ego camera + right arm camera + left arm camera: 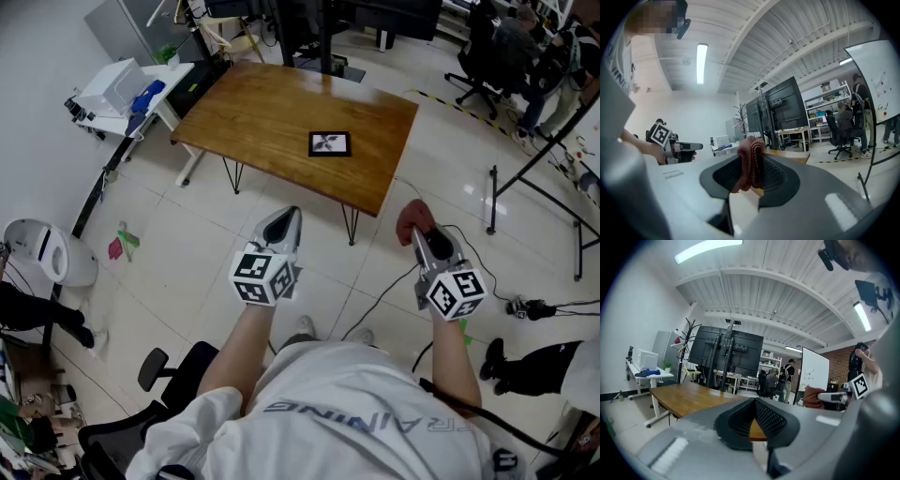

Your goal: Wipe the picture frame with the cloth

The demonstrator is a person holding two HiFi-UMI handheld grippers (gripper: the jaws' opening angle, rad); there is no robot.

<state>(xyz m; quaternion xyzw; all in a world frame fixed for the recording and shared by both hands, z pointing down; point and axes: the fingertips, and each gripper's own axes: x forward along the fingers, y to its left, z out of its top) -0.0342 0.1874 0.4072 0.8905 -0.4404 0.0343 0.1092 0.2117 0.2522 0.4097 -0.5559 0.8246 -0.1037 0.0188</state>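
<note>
My right gripper [419,234] is clamped on the cloth [412,218]. Its own view shows the reddish, ribbed fabric pinched between the two dark pads, with a bunched fold standing above them. My left gripper [284,225] has its jaws brought together at the tips and nothing between them; in its view only a sliver of the wooden table [253,112] shows below the point where the pads meet. Both tools hang over the tiled floor, short of the table's near edge. The picture frame [329,143] lies flat on the tabletop, in the half nearer my right and not far from that near edge, well apart from either gripper. From where I stand it is straight ahead, on a line that falls between my two tools. Its long side runs left to right across my view. The empty left gripper sits a little closer to that line, but the cloth is in the right one, so I judge the wiping hand must go forward and inward to my left to bring the fabric down onto the glass. The strokes would then best run along that left-to-right long side, perhaps with the left gripper steadying an edge, since nothing visible holds the frame to the table
</note>
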